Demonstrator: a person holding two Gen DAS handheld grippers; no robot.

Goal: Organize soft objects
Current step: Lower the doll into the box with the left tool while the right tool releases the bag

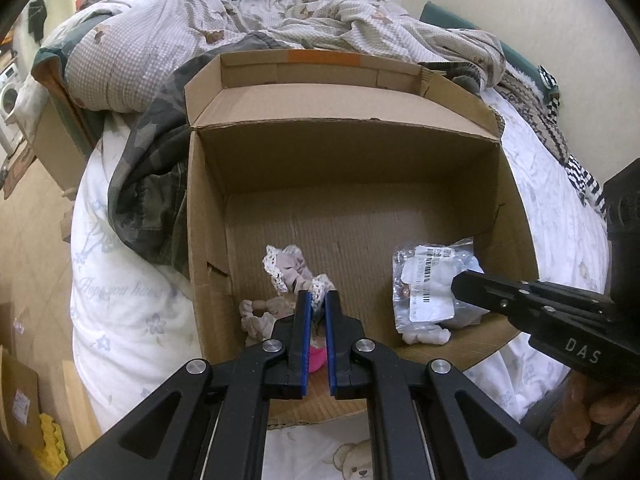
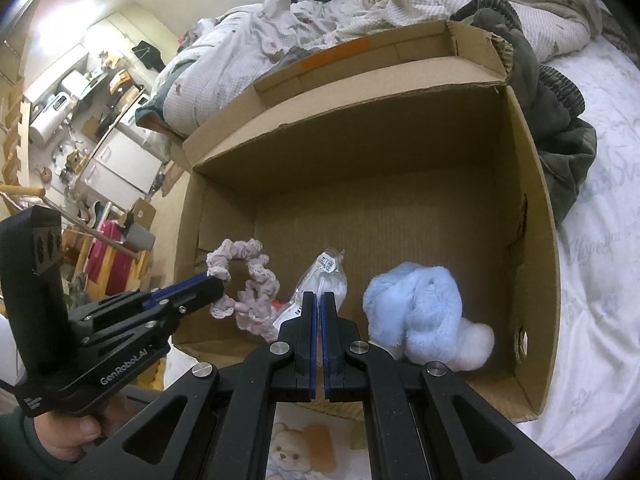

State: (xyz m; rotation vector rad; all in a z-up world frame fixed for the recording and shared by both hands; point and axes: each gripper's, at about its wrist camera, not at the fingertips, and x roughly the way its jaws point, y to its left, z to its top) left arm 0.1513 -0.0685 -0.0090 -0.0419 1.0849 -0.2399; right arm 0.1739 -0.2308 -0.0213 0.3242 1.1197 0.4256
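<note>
While both tongs hang low inside the open brown cardboard box (image 2: pixel 532 216) on the bed, the left tongs (image 1: pixel 319 300) grip the lace-edged pink fabric scrunchie (image 2: pixel 244 280), the right tongs (image 2: pixel 319 300) the clear plastic packet (image 2: pixel 326 276) (release gently, beside the fluffy blue plush toy (image 2: pixel 416 308)).

Left gripper (image 1: pixel 319 300) pinches lace-trimmed scrunchie (image 1: pixel 294 274) inside cardboard box (image 1: pixel 360 152).

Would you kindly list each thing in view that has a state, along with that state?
Cardboard box: open, flaps up, on the bed.
Lace scrunchie: inside box, pinched by the left gripper.
Clear plastic packet: inside box, pinched by the right gripper.
Blue plush toy: resting in box, untouched.
</note>
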